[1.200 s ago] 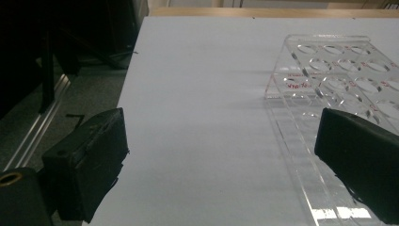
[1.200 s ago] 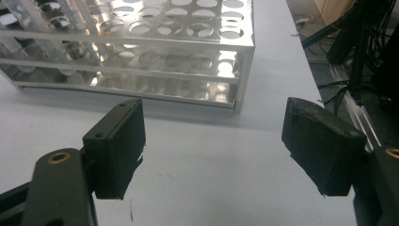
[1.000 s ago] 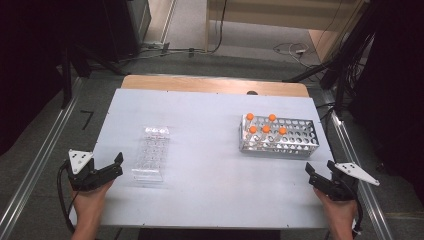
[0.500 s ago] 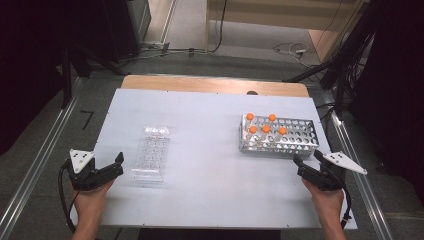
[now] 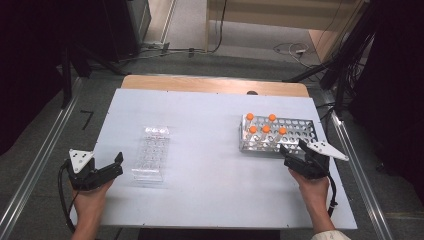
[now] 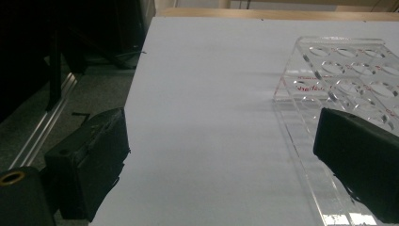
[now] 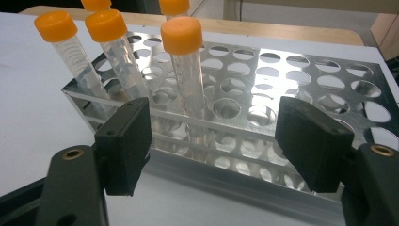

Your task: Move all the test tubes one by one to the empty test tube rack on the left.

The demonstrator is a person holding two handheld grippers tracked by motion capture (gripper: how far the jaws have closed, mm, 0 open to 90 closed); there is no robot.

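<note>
A metal rack (image 5: 295, 131) stood on the right of the white table (image 5: 210, 125), holding five clear tubes with orange caps (image 7: 181, 34) upright at its left end. A clear plastic rack (image 5: 150, 152) lay empty on the left; red writing marked it, too faint to read. The right gripper (image 5: 293, 150) sat just before the metal rack, jaws spread. The left gripper (image 5: 116, 164) rested beside the plastic rack, jaws spread.

No text can be read with certainty. In the left gripper view, at the right of the frame, the clear plastic rack (image 6: 348, 70) bears red handwriting beside its holes, too blurred to make out. In the right gripper view, the upper-left orange-capped tube (image 7: 70, 52) carries faint graduation marks, also illegible.
</note>
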